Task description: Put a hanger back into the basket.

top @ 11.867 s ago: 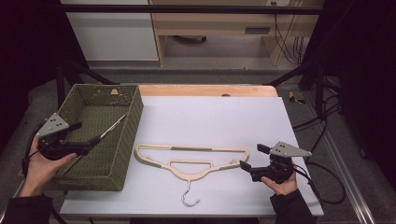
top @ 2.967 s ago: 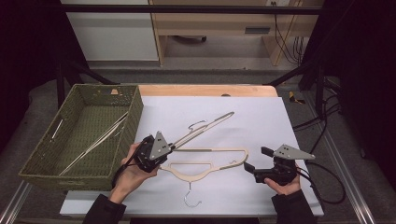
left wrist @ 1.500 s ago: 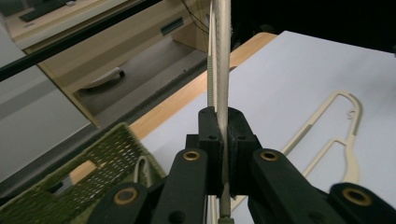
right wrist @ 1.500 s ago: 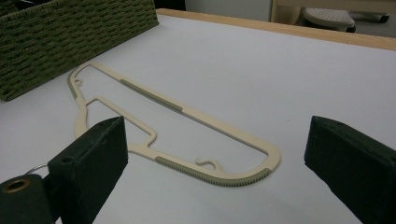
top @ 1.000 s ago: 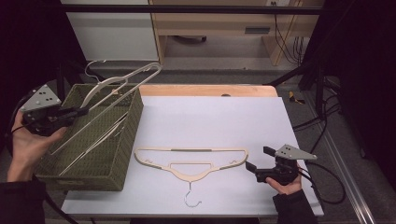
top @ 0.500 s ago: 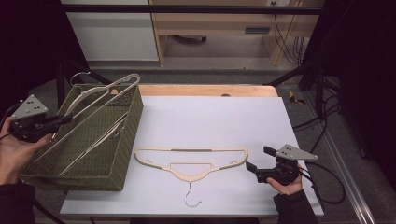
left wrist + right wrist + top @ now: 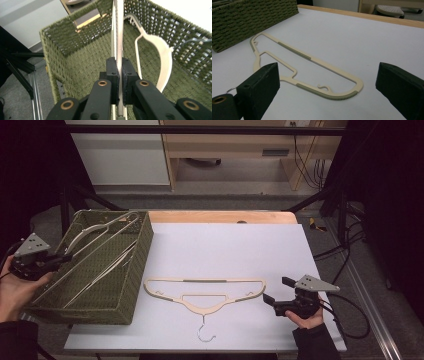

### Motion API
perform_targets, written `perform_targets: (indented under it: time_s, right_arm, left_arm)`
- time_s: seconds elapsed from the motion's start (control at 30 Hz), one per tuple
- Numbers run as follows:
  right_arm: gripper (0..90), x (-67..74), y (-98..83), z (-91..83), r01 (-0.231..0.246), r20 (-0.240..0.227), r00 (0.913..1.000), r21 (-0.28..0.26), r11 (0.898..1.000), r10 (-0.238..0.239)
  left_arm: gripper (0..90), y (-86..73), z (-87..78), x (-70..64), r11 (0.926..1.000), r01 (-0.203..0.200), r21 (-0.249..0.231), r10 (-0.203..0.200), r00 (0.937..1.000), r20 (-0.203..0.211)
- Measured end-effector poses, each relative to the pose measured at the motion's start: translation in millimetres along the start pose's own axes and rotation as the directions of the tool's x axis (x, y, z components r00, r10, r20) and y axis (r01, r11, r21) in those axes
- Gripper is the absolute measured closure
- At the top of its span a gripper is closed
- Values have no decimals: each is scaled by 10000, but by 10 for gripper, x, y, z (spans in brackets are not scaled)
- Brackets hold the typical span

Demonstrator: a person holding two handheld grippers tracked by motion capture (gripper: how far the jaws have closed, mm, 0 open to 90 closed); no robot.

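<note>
Since the frame half a moment earlier, lowered: the left claw [image 7: 59, 260], down at the near-left side of the woven basket [image 7: 135, 270], and with it the held hanger [image 7: 95, 232], then sticking up over the far rim, now sunk lower with its curved end down between the walls. Unchanged across those frames: the right claw [image 7: 272, 296] at the near-right of the desk [image 7: 225, 240], and the second hanger [image 7: 205, 292] flat on the white surface. Clamped tight on the straight bar of the held hanger [image 7: 120, 30], the left claw [image 7: 119, 75], pads pressed together on it with no gap left, as seen in the left gripper view; beyond the pads, the bar running off toward the far wall of the basket [image 7: 75, 45], the pale curved shoulder bending off to the right over the basket floor. Also inside the basket, seen from above, thin pale bars lying slantwise along the bottom, close under the held hanger and hard to tell apart from it. Spread wide and gripping nothing, the right claw [image 7: 327, 92], the second hanger [image 7: 307, 70] lying on the desk just ahead of and between its two pads in the right gripper view, not touched. Metal hook of that hanger pointed toward the near edge. Around the desk: a wooden strip along the far edge, dark frame bars, cables on the floor at right.
</note>
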State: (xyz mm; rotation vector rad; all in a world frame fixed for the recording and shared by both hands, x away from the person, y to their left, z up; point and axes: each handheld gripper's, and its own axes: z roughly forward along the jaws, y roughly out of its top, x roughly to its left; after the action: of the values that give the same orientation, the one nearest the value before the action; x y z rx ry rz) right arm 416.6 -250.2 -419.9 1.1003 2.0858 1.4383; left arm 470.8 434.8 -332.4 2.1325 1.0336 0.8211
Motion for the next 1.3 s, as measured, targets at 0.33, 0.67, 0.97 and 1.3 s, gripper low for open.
perform_targets:
  time_s: [0.33,0.67,0.97,1.3]
  right_arm:
    - [58,3,-2,4,14,-28,10000,8,10000,-14]
    - [58,3,-6,11,94,-34,10000,80,9999,-94]
    - [58,6,-7,21,38,-44,10000,85,10000,-38]
    - [59,11,-5,22,-10,-69,10000,104,9999,10]
  left_arm:
    - [866,-192,309,-118,9942,-268,1041,249,9995,196]
    - [846,-221,495,-245,9664,-1034,2354,929,9941,554]
    - [798,-213,572,-288,9414,-1549,2997,1270,9857,1105]
    - [574,-214,550,-254,9535,-1287,2725,983,9876,1227]
